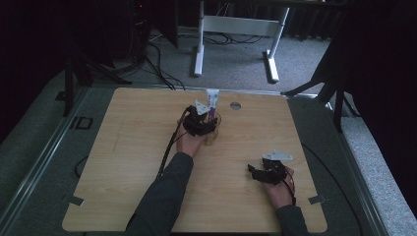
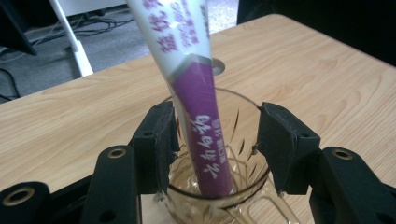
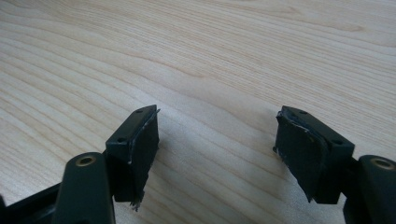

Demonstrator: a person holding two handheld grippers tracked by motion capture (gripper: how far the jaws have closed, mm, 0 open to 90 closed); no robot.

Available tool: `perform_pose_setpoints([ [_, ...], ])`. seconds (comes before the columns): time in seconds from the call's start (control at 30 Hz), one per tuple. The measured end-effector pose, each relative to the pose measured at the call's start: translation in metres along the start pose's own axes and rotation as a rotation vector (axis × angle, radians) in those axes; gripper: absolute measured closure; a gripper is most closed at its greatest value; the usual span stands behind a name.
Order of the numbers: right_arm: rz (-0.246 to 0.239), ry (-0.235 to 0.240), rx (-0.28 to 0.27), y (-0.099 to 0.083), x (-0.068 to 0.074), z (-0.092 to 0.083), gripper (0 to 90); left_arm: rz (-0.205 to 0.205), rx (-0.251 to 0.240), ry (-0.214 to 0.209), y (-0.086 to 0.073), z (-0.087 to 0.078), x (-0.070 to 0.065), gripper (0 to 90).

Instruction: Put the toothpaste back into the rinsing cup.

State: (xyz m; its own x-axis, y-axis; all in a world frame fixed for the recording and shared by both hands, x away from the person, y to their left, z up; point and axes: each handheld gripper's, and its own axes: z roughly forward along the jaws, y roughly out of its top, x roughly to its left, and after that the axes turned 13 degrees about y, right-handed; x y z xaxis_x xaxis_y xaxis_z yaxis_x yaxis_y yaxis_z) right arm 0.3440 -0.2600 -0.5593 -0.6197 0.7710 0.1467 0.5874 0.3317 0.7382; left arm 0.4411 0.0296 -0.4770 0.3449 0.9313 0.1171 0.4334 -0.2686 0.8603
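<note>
A white and purple tube [image 2: 201,126] stands tilted in a clear glass mug [image 2: 245,140], its lower end on the mug's bottom. My left gripper [image 2: 217,144] is open, one black pad on each side of the mug's rim; the tube passes close by the left pad, and whether it touches I cannot tell. In the high view the tube [image 1: 212,100] sticks up behind the left gripper [image 1: 209,118] at the table's far middle, with the mug [image 1: 212,137] under it. My right gripper [image 1: 253,172] rests near the front right, open over bare wood [image 3: 217,149].
The wooden table [image 1: 137,162] has a round cable hole [image 1: 235,105] just right of the tube. White desk legs [image 1: 199,44] and cables lie on the grey floor beyond the far edge. A dark stand [image 1: 339,98] rises at the right.
</note>
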Motion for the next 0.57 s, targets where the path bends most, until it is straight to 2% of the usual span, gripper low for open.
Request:
perform_pose_setpoints([
  [0.1,0.000,0.000,0.000,0.000,0.000,0.000,29.9,0.006,0.002,0.000,-0.003,0.000,-0.001,46.0],
  [0.3,0.000,0.000,0.000,0.000,0.000,0.000,29.9,-0.042,-0.034,-0.027,-0.001,-0.010,0.002,43.4],
  [0.33,0.000,0.000,0.000,0.000,0.000,0.000,29.9,-0.062,-0.044,-0.049,0.001,-0.018,0.005,42.1],
  [0.4,0.000,0.000,0.000,0.000,0.000,0.000,29.9,-0.070,-0.048,-0.056,0.001,-0.023,0.007,40.0],
  [0.47,0.000,0.000,0.000,0.000,0.000,0.000,29.9,-0.082,-0.063,-0.059,-0.003,-0.038,0.015,38.7],
  [0.57,-0.001,0.000,-0.001,0.000,0.000,0.000,29.9,-0.084,-0.050,-0.057,-0.010,-0.046,0.023,36.7],
])
